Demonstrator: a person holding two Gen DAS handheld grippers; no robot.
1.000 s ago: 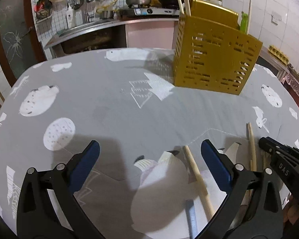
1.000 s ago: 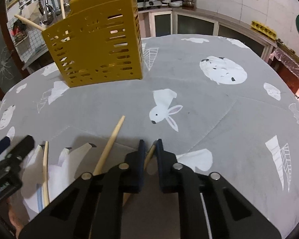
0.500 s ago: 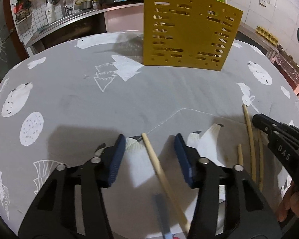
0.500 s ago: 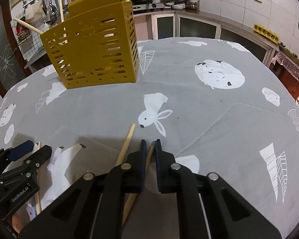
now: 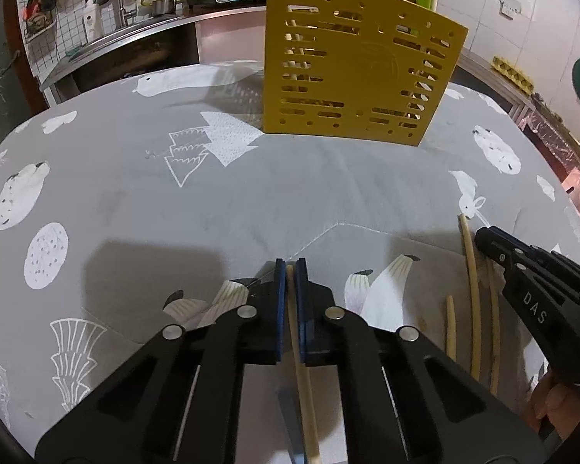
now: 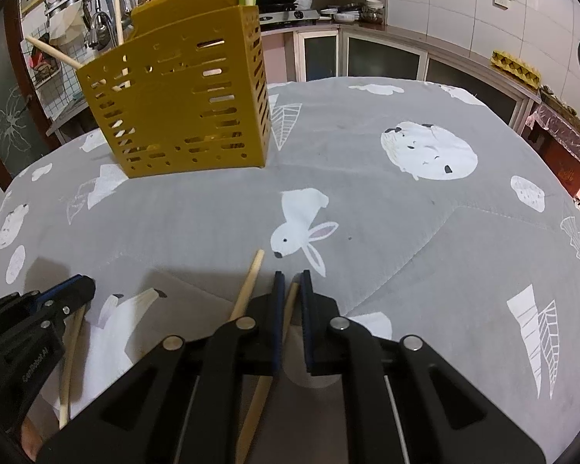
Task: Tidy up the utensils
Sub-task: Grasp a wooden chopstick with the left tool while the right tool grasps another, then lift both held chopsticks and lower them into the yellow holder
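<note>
The yellow caddy (image 5: 357, 77) stands at the table's far side, well apart from my grippers. My left gripper (image 5: 290, 270) has just clamped one chopstick (image 5: 303, 382) near its tip; my right gripper (image 6: 290, 284) pinches another chopstick (image 6: 286, 317) likewise. Gripped so near their ends, I judge both could pivot or slip when lifted.

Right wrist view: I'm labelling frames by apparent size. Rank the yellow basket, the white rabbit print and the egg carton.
1. yellow basket
2. white rabbit print
3. egg carton, though it sits far back, so its smallness may be distance.
</note>
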